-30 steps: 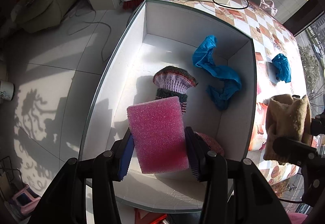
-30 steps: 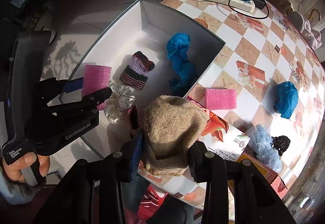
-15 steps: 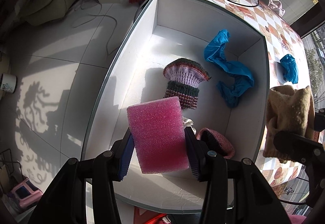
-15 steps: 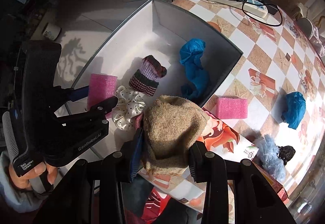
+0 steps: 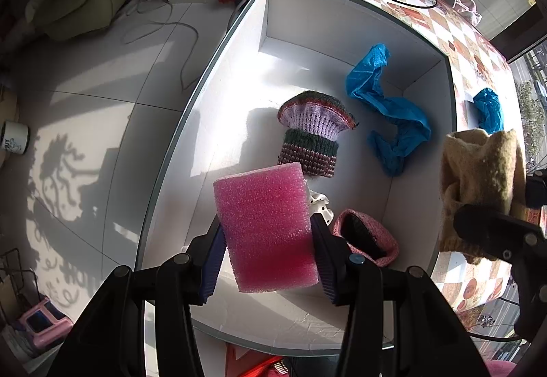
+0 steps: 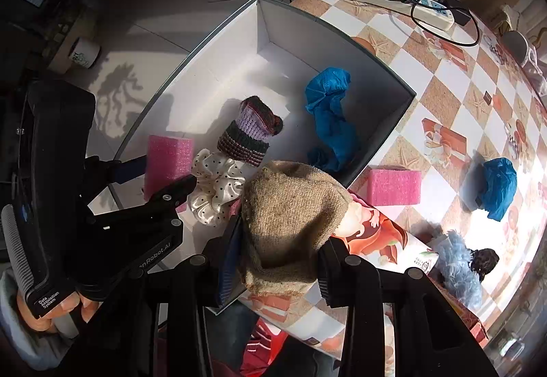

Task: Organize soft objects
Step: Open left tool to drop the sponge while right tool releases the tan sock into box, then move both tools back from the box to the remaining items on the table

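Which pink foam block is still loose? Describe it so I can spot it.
Find the white box on the checkered table. Just outside the box's right wall lies a pink foam block, bare on the cloth. Its twin is clamped in the left gripper over the box.

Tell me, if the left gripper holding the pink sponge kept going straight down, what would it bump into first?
Probably the white box's floor. The left gripper hangs over the box, its pink sponge leading. The polka-dot scrunchie lies right beside that line and might get brushed; depth is hard to judge.
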Tool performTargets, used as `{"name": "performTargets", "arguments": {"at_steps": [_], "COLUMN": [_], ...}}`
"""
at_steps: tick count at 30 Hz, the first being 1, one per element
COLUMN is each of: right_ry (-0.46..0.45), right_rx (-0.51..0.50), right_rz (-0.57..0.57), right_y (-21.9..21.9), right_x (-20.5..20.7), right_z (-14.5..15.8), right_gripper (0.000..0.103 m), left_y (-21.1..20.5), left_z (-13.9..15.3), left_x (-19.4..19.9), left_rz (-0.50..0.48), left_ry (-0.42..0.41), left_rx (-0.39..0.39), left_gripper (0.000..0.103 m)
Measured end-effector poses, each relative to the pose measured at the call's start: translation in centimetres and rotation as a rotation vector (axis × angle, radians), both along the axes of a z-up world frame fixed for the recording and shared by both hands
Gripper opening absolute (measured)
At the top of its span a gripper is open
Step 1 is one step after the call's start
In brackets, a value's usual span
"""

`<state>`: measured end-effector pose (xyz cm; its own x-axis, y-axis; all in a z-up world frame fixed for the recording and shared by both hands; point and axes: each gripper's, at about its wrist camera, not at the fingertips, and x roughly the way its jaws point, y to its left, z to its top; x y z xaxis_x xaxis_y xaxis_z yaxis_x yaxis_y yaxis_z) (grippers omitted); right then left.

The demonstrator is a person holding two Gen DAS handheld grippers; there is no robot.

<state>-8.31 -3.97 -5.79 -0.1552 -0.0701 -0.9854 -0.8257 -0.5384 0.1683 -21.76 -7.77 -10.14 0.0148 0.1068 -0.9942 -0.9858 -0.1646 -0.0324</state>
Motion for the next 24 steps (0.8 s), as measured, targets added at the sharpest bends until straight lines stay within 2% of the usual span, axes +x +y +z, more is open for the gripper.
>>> {"name": "performTargets", "arguments": {"at_steps": [9, 13, 16, 17, 18, 20, 24], "right_ry": [-0.006, -0.008, -0.012, -0.018, -0.021, -0.017, -0.019], "right_rx": [-0.005, -0.011, -0.006, -0.005, -0.001, 0.02, 0.004], "right_rz": [-0.001, -0.003, -0.006, -0.01, -0.016, -0.035, -0.064], "right_y": [-0.06, 0.01, 0.01, 0.03, 0.07, 0.15, 0.51], "right_x": [-0.41, -0.56, -0.57, -0.55, -0.48, -0.21, 0.26], "right_z": [-0.35, -0.41, -0.31, -0.3, -0.25, 0.13, 0.18], "right_gripper": [0.041, 0.046, 0.046, 0.05, 0.065, 0.083, 0.084], "left_y": [-0.12, -0.35, -0.38, -0.36, -0.38, -0.47, -0.54], "left_z": [-0.01, -0.01, -0.17, -0.38, -0.56, -0.66, -0.8], "left_x": [-0.05, -0.08, -0.12, -0.16, -0.17, -0.07, 0.09], "left_rz": [0.0, 0.005, 0.007, 0.009, 0.012, 0.012, 0.013], "left_ry": [-0.009, -0.012, -0.033, -0.046, -0.055, -0.048, -0.046], "left_rx": [0.0, 0.003, -0.02, -0.038, -0.048, -0.054, -0.058], "left_gripper": [0.055, 0.079, 0.08, 0.08, 0.08, 0.084, 0.088]}}
